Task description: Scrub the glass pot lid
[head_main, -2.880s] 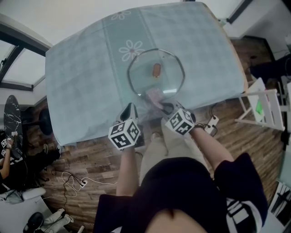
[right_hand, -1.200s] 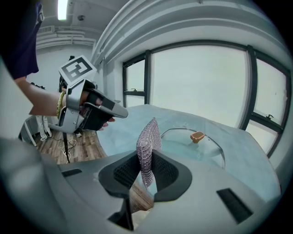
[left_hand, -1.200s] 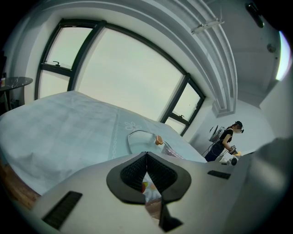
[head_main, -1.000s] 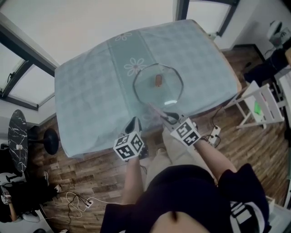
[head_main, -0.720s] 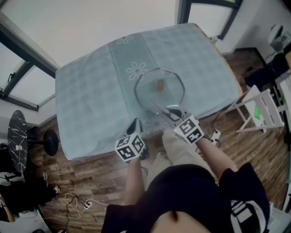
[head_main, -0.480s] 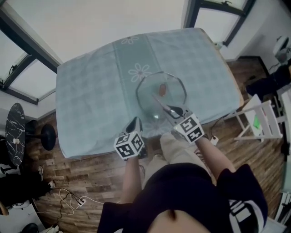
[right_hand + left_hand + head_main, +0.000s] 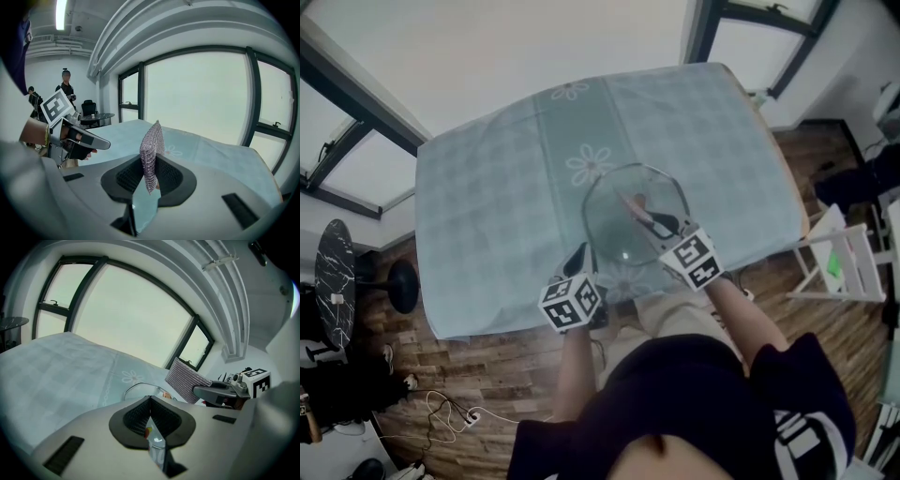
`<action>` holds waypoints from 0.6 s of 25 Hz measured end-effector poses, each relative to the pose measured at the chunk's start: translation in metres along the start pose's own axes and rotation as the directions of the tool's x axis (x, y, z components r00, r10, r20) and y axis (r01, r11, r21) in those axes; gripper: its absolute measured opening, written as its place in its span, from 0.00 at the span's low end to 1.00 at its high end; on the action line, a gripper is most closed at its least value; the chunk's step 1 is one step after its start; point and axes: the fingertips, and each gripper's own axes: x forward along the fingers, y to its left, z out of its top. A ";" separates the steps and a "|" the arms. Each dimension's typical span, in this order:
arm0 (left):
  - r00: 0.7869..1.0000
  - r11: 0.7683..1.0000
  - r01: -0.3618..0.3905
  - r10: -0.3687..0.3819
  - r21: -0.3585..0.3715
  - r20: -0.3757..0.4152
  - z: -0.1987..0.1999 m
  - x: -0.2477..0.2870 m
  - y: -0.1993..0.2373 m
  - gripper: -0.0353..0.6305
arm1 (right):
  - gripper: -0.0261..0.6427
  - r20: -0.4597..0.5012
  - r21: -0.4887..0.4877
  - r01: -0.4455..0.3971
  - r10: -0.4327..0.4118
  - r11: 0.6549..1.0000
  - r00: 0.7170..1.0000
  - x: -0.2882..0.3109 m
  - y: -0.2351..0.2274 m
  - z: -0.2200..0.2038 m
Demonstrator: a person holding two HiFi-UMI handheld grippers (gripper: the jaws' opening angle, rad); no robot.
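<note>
The glass pot lid (image 7: 633, 230) lies flat on the teal checked tablecloth (image 7: 487, 197), near the table's front edge. My right gripper (image 7: 649, 217) reaches over the lid, shut on a grey-pink mesh scrub cloth (image 7: 152, 147) that stands up from its jaws. The cloth (image 7: 630, 203) hangs over the lid's middle. The left gripper view shows the lid's rim (image 7: 136, 386) with the cloth (image 7: 187, 379) above it. My left gripper (image 7: 581, 255) sits by the lid's near left rim, shut, with nothing visible between its jaws.
The table's front edge runs just below both grippers, with wood floor beneath. A white folding rack (image 7: 853, 262) stands at the right, a dark round side table (image 7: 333, 281) at the left, and cables (image 7: 441, 412) on the floor. A person (image 7: 65, 86) stands far back.
My right gripper has moved forward with the cloth, from the lid's near rim to over its middle. The left gripper has stayed by the near rim.
</note>
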 end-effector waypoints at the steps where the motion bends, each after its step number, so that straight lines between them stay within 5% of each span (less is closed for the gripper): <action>1: 1.000 1.000 -0.003 0.003 0.000 -0.001 0.002 0.004 0.000 0.05 | 0.16 0.002 -0.001 0.000 0.000 1.000 1.000 0.003 -0.005 0.002; 15: 0.997 0.995 -0.075 0.074 -0.059 -0.010 0.023 0.057 0.011 0.05 | 0.16 -0.040 -0.034 -0.048 0.046 0.998 0.998 0.055 -0.074 0.003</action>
